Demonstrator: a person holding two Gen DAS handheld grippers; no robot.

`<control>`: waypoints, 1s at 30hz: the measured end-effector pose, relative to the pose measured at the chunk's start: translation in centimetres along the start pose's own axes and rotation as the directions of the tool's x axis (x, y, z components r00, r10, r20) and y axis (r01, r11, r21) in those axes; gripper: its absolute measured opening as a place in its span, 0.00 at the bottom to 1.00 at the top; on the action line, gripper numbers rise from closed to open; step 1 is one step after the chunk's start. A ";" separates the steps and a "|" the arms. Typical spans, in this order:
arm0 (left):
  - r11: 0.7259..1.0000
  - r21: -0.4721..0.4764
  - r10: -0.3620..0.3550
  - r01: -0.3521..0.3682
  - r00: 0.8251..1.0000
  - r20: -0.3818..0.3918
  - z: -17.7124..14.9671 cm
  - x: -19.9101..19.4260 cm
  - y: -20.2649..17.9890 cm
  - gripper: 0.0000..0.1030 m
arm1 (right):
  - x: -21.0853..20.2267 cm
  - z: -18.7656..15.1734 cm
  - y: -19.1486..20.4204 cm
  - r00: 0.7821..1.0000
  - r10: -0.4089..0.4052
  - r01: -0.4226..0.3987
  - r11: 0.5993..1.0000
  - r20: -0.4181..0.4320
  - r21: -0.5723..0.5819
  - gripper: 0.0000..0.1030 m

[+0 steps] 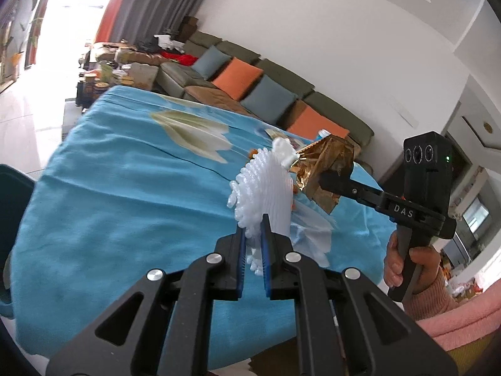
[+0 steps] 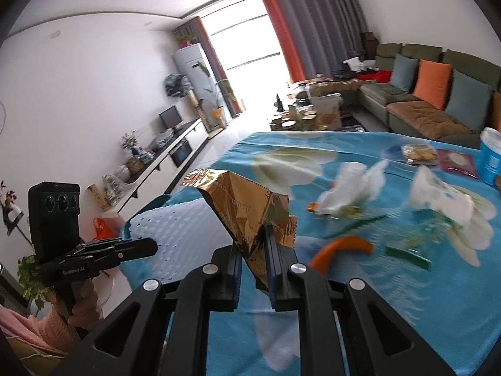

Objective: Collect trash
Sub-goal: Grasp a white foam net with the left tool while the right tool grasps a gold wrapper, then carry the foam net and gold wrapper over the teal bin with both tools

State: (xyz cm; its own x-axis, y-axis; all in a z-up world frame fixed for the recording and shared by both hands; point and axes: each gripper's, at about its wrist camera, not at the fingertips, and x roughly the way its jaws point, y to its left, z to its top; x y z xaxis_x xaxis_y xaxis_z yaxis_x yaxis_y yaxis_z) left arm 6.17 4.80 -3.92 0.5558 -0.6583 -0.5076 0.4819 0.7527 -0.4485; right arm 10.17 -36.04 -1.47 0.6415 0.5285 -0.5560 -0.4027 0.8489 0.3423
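Left gripper (image 1: 253, 219) jaws nearly closed, pinching white foam netting (image 1: 266, 185), held up above blue tablecloth (image 1: 125, 188). Right gripper (image 2: 254, 232) jaws likewise clamped on crumpled gold foil wrapper (image 2: 247, 200), lifted off cloth, just right of the netting. Ahead-right of right gripper, loose on cloth: orange peel strip (image 2: 343, 246), white crumpled tissue (image 2: 350, 188), green scrap (image 2: 407, 255), blurred. Blue tub (image 2: 491, 156) far right.

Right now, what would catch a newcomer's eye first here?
Probably the crinkled gold wrapper pinched in the right gripper, held above the blue tablecloth. Beside it, the left gripper clamps white foam netting. Scraps litter the cloth at right.
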 end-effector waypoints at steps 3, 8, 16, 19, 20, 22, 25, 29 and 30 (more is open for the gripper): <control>1.000 -0.012 0.019 -0.018 1.000 0.019 0.1 -0.9 0.6 0.09 | 0.9 0.4 1.0 0.999 0.032 -0.032 0.999 -0.006 -0.013 0.12; 0.998 -0.025 0.054 -0.053 0.997 0.050 0.1 -2.4 1.5 0.09 | 2.2 0.9 2.4 0.997 0.071 -0.072 0.997 -0.023 -0.031 0.12; 0.993 -0.056 0.111 -0.106 0.989 0.093 0.2 -4.8 3.1 0.09 | 4.2 1.5 4.8 0.990 0.129 -0.132 0.989 -0.055 -0.064 0.12; 0.990 -0.070 0.131 -0.124 0.986 0.106 0.2 -5.6 3.5 0.09 | 4.9 1.8 5.4 0.986 0.151 -0.155 0.986 -0.066 -0.066 0.12; 0.989 -0.074 0.138 -0.130 0.984 0.110 0.2 -5.8 3.7 0.09 | 5.1 1.9 5.7 0.985 0.159 -0.164 0.984 -0.071 -0.068 0.12; 0.987 -0.084 0.149 -0.140 0.982 0.117 0.1 -6.4 4.0 0.09 | 5.5 2.0 6.0 0.982 0.171 -0.177 0.982 -0.079 -0.073 0.12; 0.982 -0.097 0.173 -0.161 0.977 0.128 0.0 -7.3 4.5 0.09 | 6.1 2.1 6.8 0.978 0.189 -0.197 0.977 -0.092 -0.082 0.12; 0.976 -0.116 0.199 -0.184 0.970 0.142 -0.2 -8.3 5.1 0.09 | 7.0 2.3 7.8 0.971 0.213 -0.223 0.971 -0.109 -0.087 0.12; 0.974 -0.123 0.209 -0.192 0.967 0.146 -0.2 -8.6 5.3 0.09 | 7.3 2.4 8.1 0.968 0.222 -0.233 0.968 -0.115 -0.090 0.12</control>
State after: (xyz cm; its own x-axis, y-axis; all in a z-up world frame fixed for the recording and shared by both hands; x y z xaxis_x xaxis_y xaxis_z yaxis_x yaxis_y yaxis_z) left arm 3.77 14.48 -2.08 0.7369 -0.4786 -0.4774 0.2793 0.8587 -0.4297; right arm 13.15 -25.30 -0.96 0.4562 0.6999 -0.5496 -0.5980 0.6984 0.3931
